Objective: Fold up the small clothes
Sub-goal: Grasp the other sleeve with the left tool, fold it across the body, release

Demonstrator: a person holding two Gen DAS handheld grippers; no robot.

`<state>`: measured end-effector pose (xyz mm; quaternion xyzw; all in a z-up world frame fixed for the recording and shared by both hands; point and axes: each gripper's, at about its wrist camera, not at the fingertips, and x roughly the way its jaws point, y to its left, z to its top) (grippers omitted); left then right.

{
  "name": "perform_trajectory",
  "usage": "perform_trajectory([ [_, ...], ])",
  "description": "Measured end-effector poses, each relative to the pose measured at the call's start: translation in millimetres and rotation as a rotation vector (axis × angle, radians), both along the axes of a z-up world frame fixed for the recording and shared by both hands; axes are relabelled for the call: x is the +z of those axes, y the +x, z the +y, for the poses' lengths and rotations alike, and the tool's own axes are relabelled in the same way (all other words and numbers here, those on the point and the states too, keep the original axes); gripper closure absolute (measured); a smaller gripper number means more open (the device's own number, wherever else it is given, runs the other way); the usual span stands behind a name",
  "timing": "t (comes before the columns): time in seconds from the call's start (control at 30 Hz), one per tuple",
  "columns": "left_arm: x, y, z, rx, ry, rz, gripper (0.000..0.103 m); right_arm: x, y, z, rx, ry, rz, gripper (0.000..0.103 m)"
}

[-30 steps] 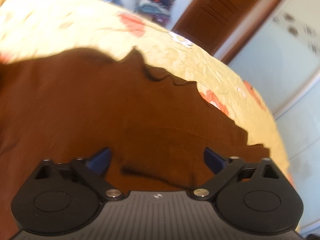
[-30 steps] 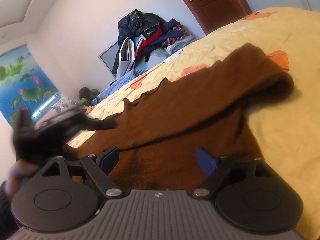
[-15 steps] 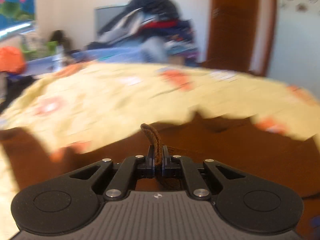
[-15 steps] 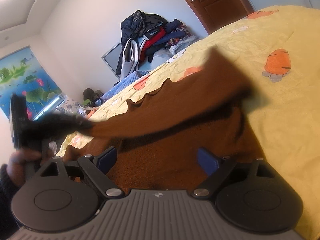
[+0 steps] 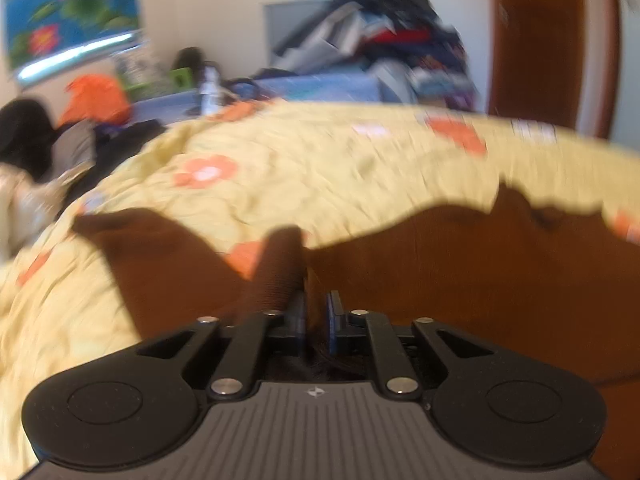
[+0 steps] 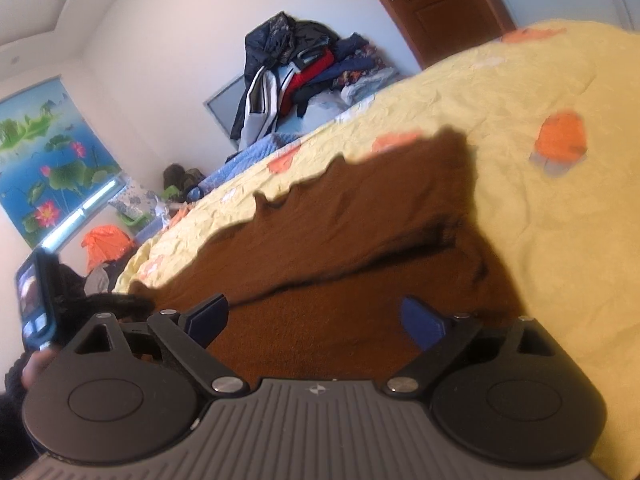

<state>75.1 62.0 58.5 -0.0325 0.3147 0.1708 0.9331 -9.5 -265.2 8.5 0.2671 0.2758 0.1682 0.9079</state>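
Left gripper [image 5: 316, 316]: jaws nearly together, just eased apart slightly, ribbed cuff [image 5: 280, 268] of brown garment [image 5: 460, 280] pinched between.
Right gripper [image 6: 316, 320]: released, jaws spread wider, above garment.
Garment: on yellow bedspread [image 6: 540, 208]; scalloped hem at 12 o'clock.
Open room: bare bedspread at 3 o'clock.

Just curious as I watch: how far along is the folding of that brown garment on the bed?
One flap of the brown garment already lies folded over. The left hand-held gripper, jaws just eased slightly, pinches a ribbed edge; the right hand-held gripper is open above the cloth. Most of it remains spread on the yellow bedspread.
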Motion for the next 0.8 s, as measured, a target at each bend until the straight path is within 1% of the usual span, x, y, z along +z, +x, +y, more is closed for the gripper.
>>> perform_trajectory([
  [0.03,8,-11,1,0.003,-0.035,-0.065,0.081,10,0,-4,0.001,0.006,-0.036,0.007],
  [0.07,14,-17,-1,-0.004,-0.068,-0.123,0.063,20,4,-8,0.0,-0.006,-0.071,0.0],
  [0.1,18,-17,-5,-0.024,-0.095,-0.157,0.05,31,12,-9,-0.009,-0.038,-0.095,0.0],
  [0.13,19,-9,-13,-0.063,-0.113,-0.158,0.022,41,25,-8,-0.015,-0.084,-0.111,0.0],
  [0.17,15,3,-23,-0.111,-0.124,-0.145,0.016,48,41,-4,-0.02,-0.142,-0.115,0.0],
  [0.2,8,15,-33,-0.154,-0.128,-0.123,0.016,52,60,1,-0.029,-0.208,-0.107,0.0],
  [0.27,-15,41,-55,-0.217,-0.104,-0.023,0.017,48,99,11,-0.02,-0.294,-0.059,0.0],
  [0.3,-27,52,-61,-0.237,-0.096,0.029,0.017,42,117,15,-0.006,-0.328,-0.025,0.002],
  [0.33,-39,60,-62,-0.225,-0.088,0.074,0.017,34,131,20,-0.003,-0.368,0.017,0.002],
  [0.37,-49,61,-62,-0.219,-0.067,0.077,0.016,24,143,24,-0.001,-0.416,0.066,0.002],
  [0.4,-53,59,-63,-0.235,-0.036,0.055,0.015,14,150,27,0.004,-0.456,0.11,0.002],
  [0.43,-54,58,-59,-0.245,-0.048,0.05,0.015,2,153,30,0.011,-0.487,0.15,0.0],
  [0.47,-53,59,-56,-0.255,-0.055,0.057,0.015,-5,146,35,0.018,-0.546,0.087,0.0],
  [0.5,-52,59,-53,-0.273,-0.055,0.064,0.015,-13,139,40,0.035,-0.603,0.057,0.0],
  [0.53,-49,56,-47,-0.281,-0.073,0.061,0.016,-11,136,44,0.031,-0.603,0.05,0.0],
  [0.57,-42,48,-35,-0.277,-0.106,0.033,0.016,-12,134,45,0.024,-0.602,0.052,0.0],
  [0.6,-34,37,-21,-0.271,-0.142,-0.017,0.015,-12,134,44,0.025,-0.601,0.051,0.0],
  [0.67,-17,10,17,-0.232,-0.182,-0.129,0.015,-12,134,42,0.026,-0.59,0.049,0.0],
  [0.73,-8,-1,67,-0.128,-0.205,-0.188,0.015,-11,134,40,0.025,-0.585,0.046,0.0],
  [0.77,-5,-2,96,-0.044,-0.225,-0.2,0.015,-12,134,39,0.025,-0.58,0.044,0.0],
  [0.8,-4,-2,128,0.052,-0.262,-0.208,0.015,-12,134,39,0.023,-0.576,0.044,0.0],
])
